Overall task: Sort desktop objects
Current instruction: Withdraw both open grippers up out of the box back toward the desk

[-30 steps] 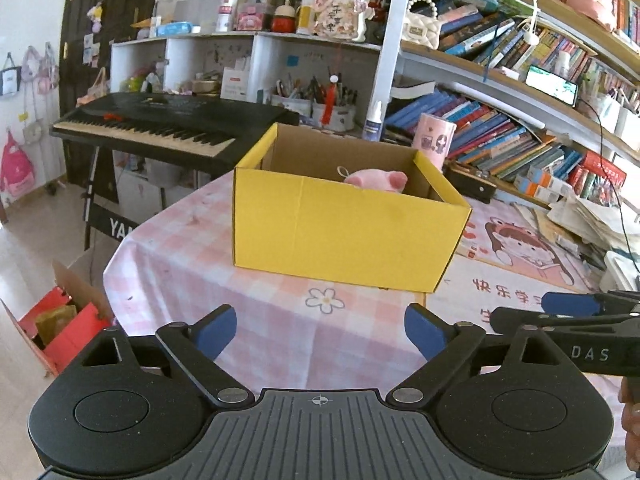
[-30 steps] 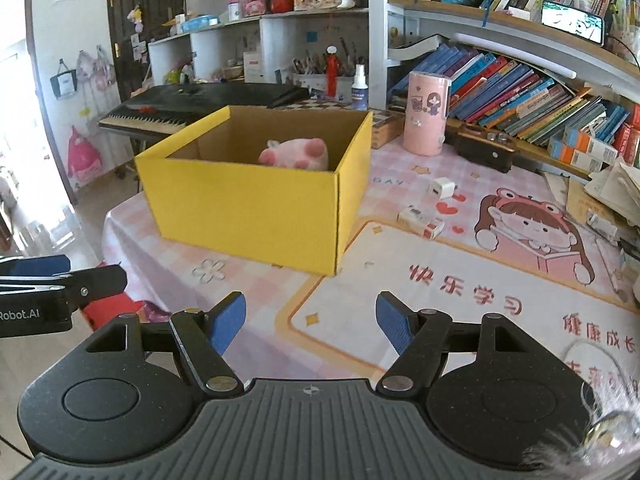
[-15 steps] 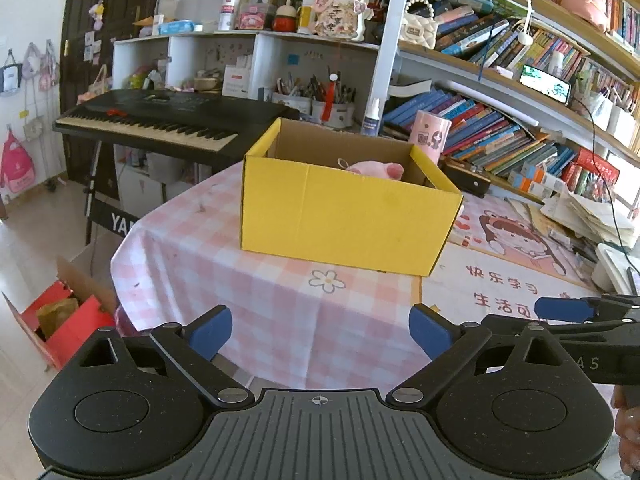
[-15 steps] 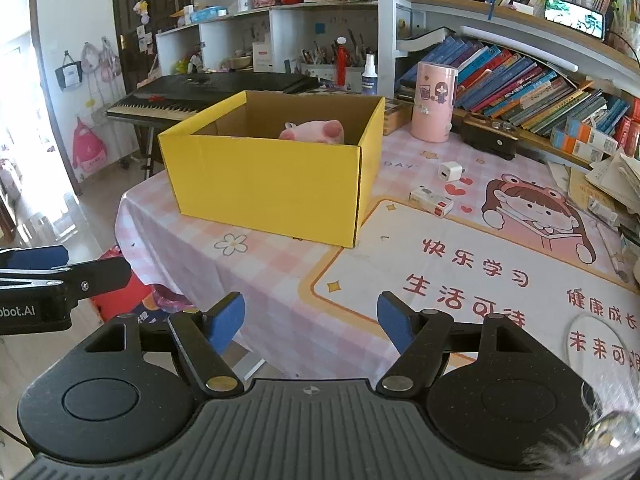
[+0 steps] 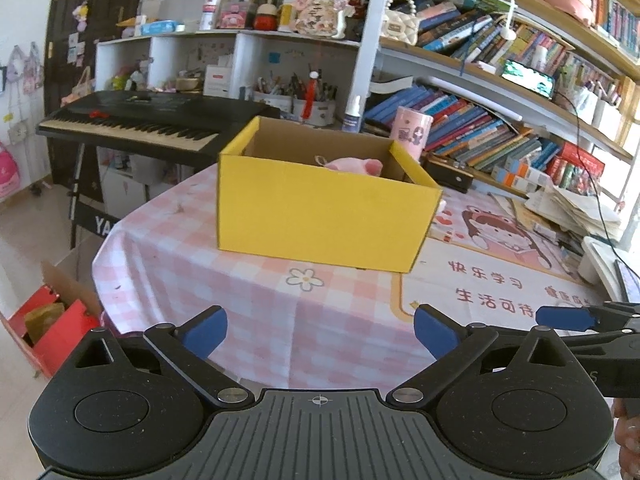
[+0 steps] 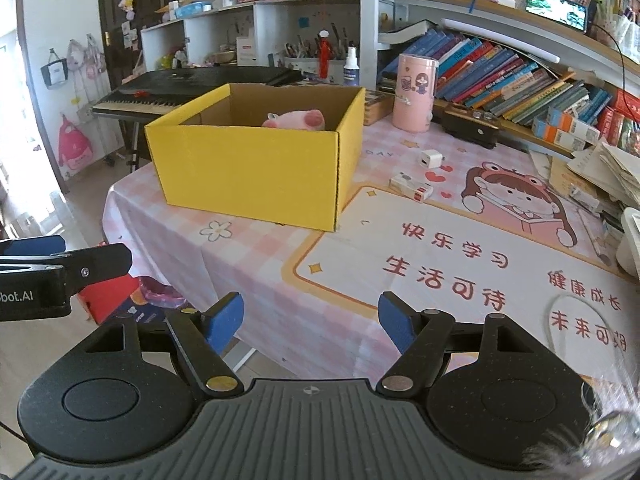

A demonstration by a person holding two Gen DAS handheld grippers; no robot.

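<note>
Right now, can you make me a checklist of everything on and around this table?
Surface: table with pink checked cloth and a cartoon mat.
Job's things: yellow box open, pink plush toy inside; white charger and small white packet lie loose on the table.
Clutter: pink canister, paper pile.
Grippers: left gripper and right gripper, jaws open, empty.
Cables: black cord at the right.
Surroundings: keyboard, bookshelves.

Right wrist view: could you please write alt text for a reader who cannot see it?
The right claw is open and empty, above the near edge of a pink checked table. Ahead stands an open yellow box with a pink plush pig inside. A white charger and a small white box lie to its right.
</note>
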